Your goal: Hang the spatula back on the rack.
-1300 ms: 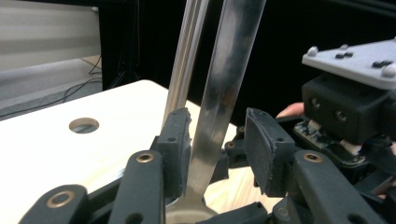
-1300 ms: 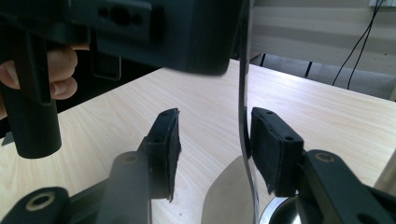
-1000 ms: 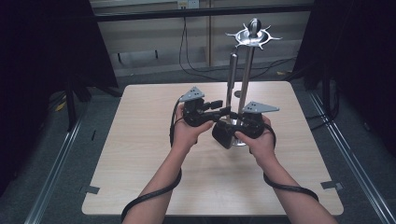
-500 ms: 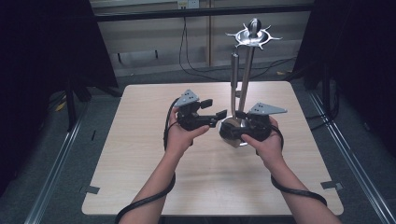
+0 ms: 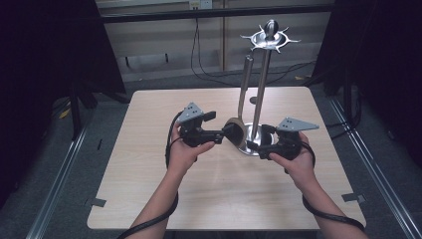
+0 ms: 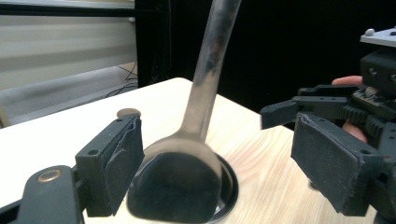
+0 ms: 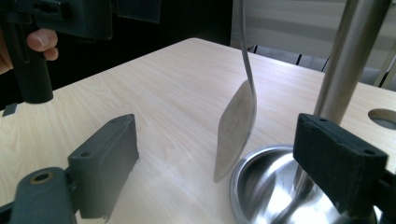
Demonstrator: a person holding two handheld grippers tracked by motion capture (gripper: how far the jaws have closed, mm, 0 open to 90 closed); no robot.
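A steel spoon (image 5: 233, 130) hangs upright beside the pole of a metal utensil stand (image 5: 261, 94). The spoon's handle rises toward the stand's star-shaped top (image 5: 270, 39). My left gripper (image 5: 220, 133) is open just left of the bowl. In the left gripper view the spoon bowl (image 6: 177, 186) sits between the spread jaws of the left gripper (image 6: 217, 140), nearer the left pad. My right gripper (image 5: 254, 145) is open at the stand's round base (image 5: 247, 148). In the right gripper view the spoon (image 7: 236, 126) and the pole (image 7: 350, 60) stand between and beyond the jaws of the right gripper (image 7: 217, 135).
The stand rests right of centre on a light wooden table (image 5: 164, 199). Dark curtains and floor rails surround the table. The right gripper (image 6: 373, 79) shows at the far right of the left gripper view, and the left gripper (image 7: 42, 28) at the top left of the right gripper view.
Both hands have drawn apart from the spoon. The left gripper moved slightly left, and the right gripper moved right and down to the stand's base.
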